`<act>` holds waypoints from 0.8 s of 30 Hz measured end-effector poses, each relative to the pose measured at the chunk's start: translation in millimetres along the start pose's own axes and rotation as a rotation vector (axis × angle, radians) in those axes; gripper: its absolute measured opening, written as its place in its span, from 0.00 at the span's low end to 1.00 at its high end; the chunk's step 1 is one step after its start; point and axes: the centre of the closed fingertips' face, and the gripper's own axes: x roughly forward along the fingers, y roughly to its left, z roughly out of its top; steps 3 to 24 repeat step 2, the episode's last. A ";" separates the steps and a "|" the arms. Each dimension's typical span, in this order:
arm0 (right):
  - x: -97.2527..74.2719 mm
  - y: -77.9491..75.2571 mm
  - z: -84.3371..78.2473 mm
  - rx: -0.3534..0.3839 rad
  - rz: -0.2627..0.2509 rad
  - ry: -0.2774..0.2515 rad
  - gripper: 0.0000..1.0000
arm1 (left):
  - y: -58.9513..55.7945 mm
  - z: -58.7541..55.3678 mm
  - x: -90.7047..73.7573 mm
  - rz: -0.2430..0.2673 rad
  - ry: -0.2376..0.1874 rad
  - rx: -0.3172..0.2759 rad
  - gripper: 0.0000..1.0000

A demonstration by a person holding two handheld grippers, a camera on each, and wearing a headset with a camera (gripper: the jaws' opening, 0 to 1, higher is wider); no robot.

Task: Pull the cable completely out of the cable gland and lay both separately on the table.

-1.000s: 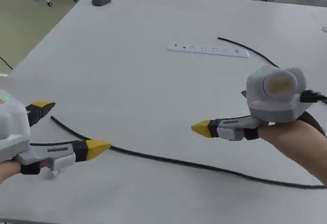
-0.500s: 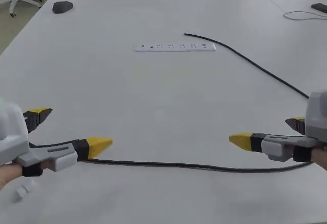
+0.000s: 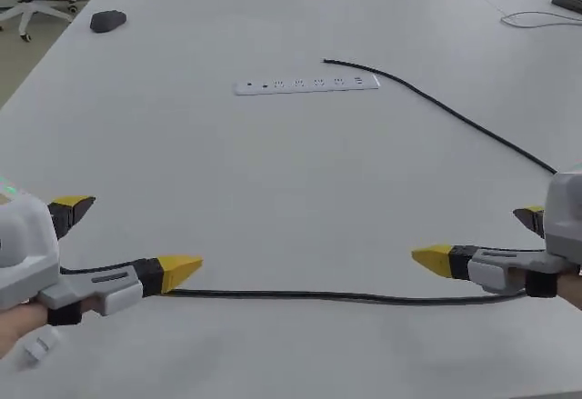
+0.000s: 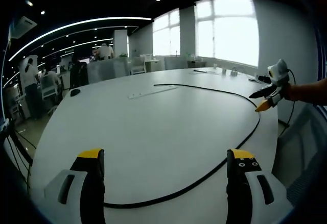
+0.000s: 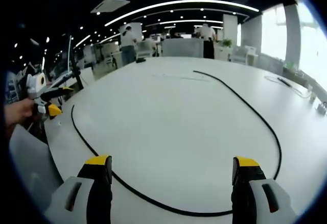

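Left gripper [image 3: 127,235] and right gripper [image 3: 477,235] are gaping wide, holding nothing, thin black cable [image 3: 346,296] snaking along the near edge of the smooth tabletop [image 3: 273,172].

black cable [image 3: 346,296], plain pale grey-white table [image 3: 273,172], white power strip [image 3: 306,84], dark grey mouse [image 3: 107,21], left gripper [image 3: 136,235] and right gripper [image 3: 468,235] both light grey with black jaws and yellow tips
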 end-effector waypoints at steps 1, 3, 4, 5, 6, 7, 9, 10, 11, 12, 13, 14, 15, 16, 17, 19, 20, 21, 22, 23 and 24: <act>0.1 -0.1 -0.9 0.005 0.001 0.003 0.99 | 0.0 -0.5 -0.2 0.000 0.002 -0.008 1.00; 0.4 0.5 -2.2 0.008 0.002 0.010 0.99 | 0.8 -0.2 -0.6 0.002 -0.001 0.016 1.00; 0.4 0.5 -2.2 0.008 0.002 0.010 0.99 | 0.8 -0.2 -0.6 0.002 -0.001 0.016 1.00; 0.4 0.5 -2.2 0.008 0.002 0.010 0.99 | 0.8 -0.2 -0.6 0.002 -0.001 0.016 1.00; 0.4 0.5 -2.2 0.008 0.002 0.010 0.99 | 0.8 -0.2 -0.6 0.002 -0.001 0.016 1.00; 0.4 0.5 -2.2 0.008 0.002 0.010 0.99 | 0.8 -0.2 -0.6 0.002 -0.001 0.016 1.00; 0.4 0.5 -2.2 0.008 0.002 0.010 0.99 | 0.8 -0.2 -0.6 0.002 -0.001 0.016 1.00; 0.4 0.5 -2.2 0.008 0.002 0.010 0.99 | 0.8 -0.2 -0.6 0.002 -0.001 0.016 1.00; 0.4 0.5 -2.2 0.008 0.002 0.010 0.99 | 0.8 -0.2 -0.6 0.002 -0.001 0.016 1.00; 0.4 0.5 -2.2 0.008 0.002 0.010 0.99 | 0.8 -0.2 -0.6 0.002 -0.001 0.016 1.00; 0.4 0.5 -2.2 0.008 0.002 0.010 0.99 | 0.8 -0.2 -0.6 0.002 -0.001 0.016 1.00; 0.4 0.5 -2.2 0.008 0.002 0.010 0.99 | 0.8 -0.2 -0.6 0.002 -0.001 0.016 1.00; 0.4 0.5 -2.2 0.008 0.002 0.010 0.99 | 0.8 -0.2 -0.6 0.002 -0.001 0.016 1.00; 0.4 0.5 -2.2 0.008 0.002 0.010 0.99 | 0.8 -0.2 -0.6 0.002 -0.001 0.016 1.00; 0.4 0.5 -2.2 0.008 0.002 0.010 0.99 | 0.8 -0.2 -0.6 0.002 -0.001 0.016 1.00; 0.4 0.5 -2.2 0.008 0.002 0.010 0.99 | 0.8 -0.2 -0.6 0.002 -0.001 0.016 1.00; 0.4 0.5 -2.2 0.008 0.002 0.010 0.99 | 0.8 -0.2 -0.6 0.002 -0.001 0.016 1.00; 0.4 0.5 -2.2 0.008 0.002 0.010 0.99 | 0.8 -0.2 -0.6 0.002 -0.001 0.016 1.00; 0.4 0.5 -2.2 0.008 0.002 0.010 0.99 | 0.8 -0.2 -0.6 0.002 -0.001 0.016 1.00; 0.4 0.5 -2.2 0.008 0.002 0.010 0.99 | 0.8 -0.2 -0.6 0.002 -0.001 0.016 1.00; 0.4 0.5 -2.2 0.008 0.002 0.010 0.99 | 0.8 -0.2 -0.6 0.002 -0.001 0.016 1.00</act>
